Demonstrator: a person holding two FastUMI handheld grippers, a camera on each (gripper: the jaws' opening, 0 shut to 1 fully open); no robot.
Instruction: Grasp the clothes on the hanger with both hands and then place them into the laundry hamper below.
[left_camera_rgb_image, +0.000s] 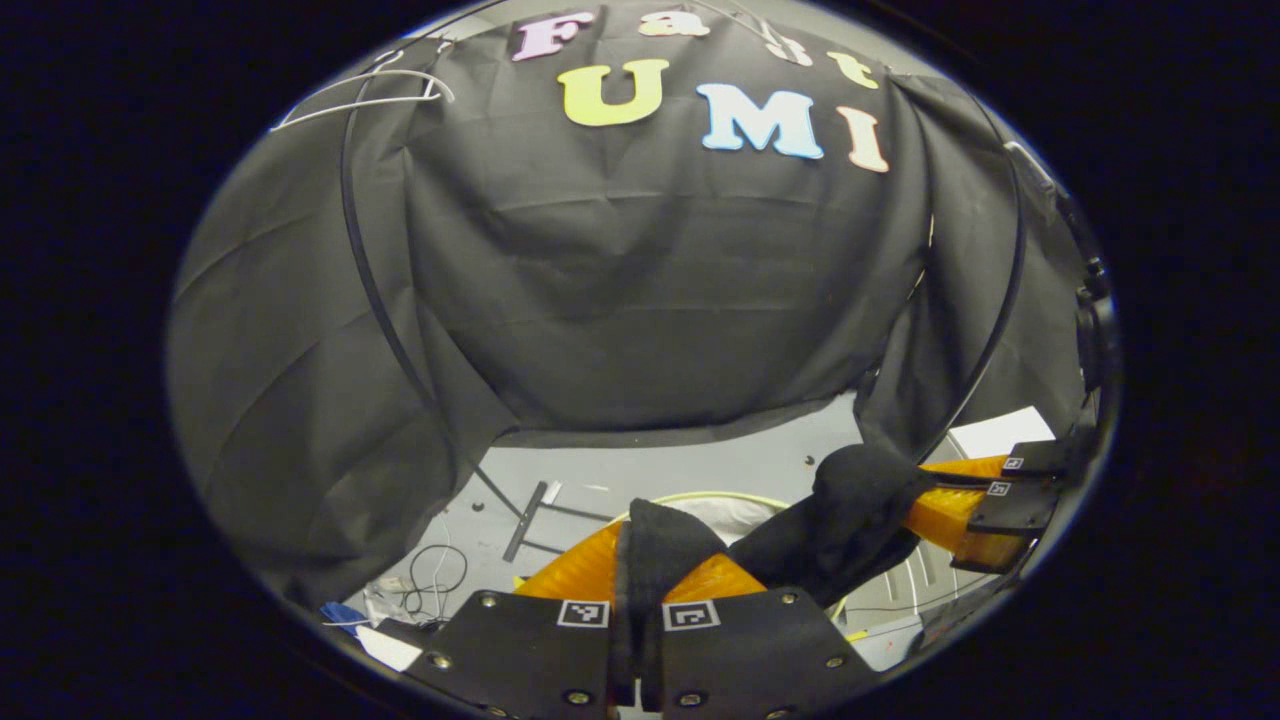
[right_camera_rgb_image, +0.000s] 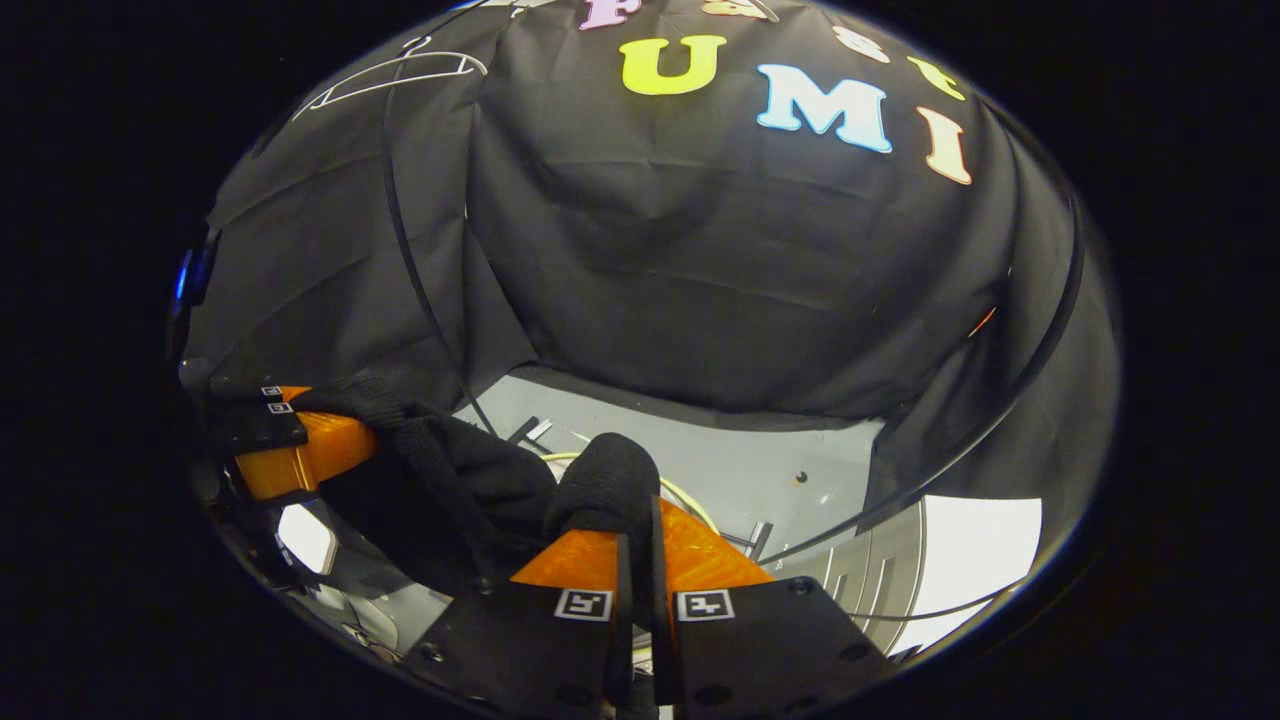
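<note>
The black garment is soft, limp cloth, light by the look of it, and it sags between the two grippers rather than holding any shape. The left gripper is clenched on one bunched end of it, a fold of fabric standing up between its orange fingers. The right gripper is likewise clamped on the other end, a dark wad poking out above its tips. In the left gripper view the right gripper shows far right, with cloth stretched toward it. Such fabric will drape and could snag on a rim, so holding it at two separate bunched ends, as here, seems the sound way; a thin pinch might slip

The garment hangs low, just above the laundry hamper, whose pale rim curves behind the fabric. An empty white hanger hangs high at far left against the black cloth wall. Below is a grey floor with loose cables at near left and a black bar
</note>
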